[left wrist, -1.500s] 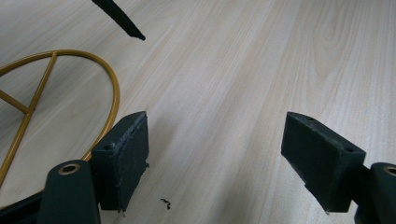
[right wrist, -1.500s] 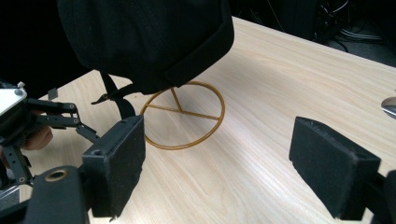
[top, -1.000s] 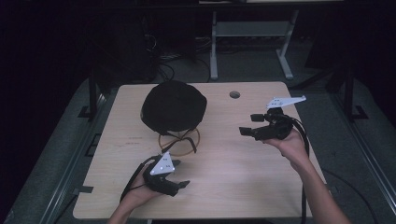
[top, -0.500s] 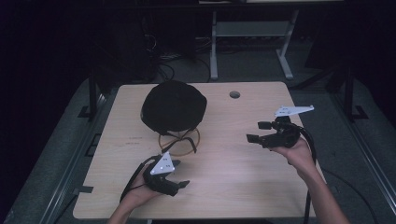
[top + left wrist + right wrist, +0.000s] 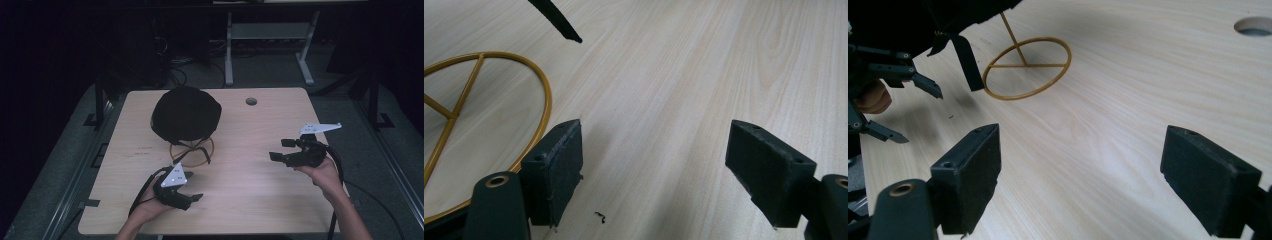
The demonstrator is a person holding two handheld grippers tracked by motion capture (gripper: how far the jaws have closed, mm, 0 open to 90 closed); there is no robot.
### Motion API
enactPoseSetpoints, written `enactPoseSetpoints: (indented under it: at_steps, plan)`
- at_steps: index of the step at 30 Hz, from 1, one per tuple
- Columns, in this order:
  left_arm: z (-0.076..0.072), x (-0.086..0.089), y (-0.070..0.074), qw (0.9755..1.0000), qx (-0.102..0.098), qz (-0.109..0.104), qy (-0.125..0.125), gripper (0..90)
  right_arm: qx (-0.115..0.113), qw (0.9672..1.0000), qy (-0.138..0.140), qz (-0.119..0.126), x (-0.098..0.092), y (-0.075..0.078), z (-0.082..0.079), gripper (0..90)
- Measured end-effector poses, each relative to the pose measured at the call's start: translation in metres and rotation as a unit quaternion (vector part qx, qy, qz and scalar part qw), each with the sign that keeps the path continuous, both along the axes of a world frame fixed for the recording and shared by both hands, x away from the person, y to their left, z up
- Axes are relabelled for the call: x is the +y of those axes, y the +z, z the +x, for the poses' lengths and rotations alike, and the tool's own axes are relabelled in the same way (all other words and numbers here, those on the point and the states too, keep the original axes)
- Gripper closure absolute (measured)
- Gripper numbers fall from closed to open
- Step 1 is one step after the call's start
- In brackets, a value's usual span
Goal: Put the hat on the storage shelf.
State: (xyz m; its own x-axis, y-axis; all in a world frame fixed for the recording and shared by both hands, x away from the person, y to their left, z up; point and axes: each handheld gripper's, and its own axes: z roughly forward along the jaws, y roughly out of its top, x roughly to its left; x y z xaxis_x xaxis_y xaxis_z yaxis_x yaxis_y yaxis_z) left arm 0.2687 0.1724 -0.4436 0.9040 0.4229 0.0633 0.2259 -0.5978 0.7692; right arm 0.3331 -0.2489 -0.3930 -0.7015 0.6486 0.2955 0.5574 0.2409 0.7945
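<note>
Wooden table (image 5: 240,185), both claws (image 5: 654,170) wide open, empty

A round hole (image 5: 251,101) is sitting near the table's (image 5: 260,200) far edge, right of centre. Beyond the far edge, a grey metal frame (image 5: 270,37) is standing on the floor.

Light wooden table (image 5: 240,200) — round cable hole (image 5: 251,101) up at one o'clock. A gold wire ring stand (image 5: 192,151) sits just left of centre — black hat on top.
</note>
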Motion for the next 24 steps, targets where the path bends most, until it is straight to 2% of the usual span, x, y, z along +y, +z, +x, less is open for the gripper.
enactPoseSetpoints:
  at_steps: [3, 9, 24]
  plan:
    - [0.0, -0.001, -0.001, 1.0, 0.001, 0.0, 0.0, 22.8, 0.009, 1.0, -0.003, -0.001, -0.003, -0.005, -0.003, 15.9]
    - [0.0, 0.0, 0.0, 1.0, 0.002, 0.0, 0.001, 22.7, 0.012, 0.9999, -0.008, 0.0, -0.013, -0.012, -0.01, 16.0]
    - [0.0, -0.001, -0.002, 1.0, 0.007, 0.002, 0.002, 22.7, 0.02, 0.999, -0.04, 0.005, -0.045, -0.037, -0.03, 16.0]
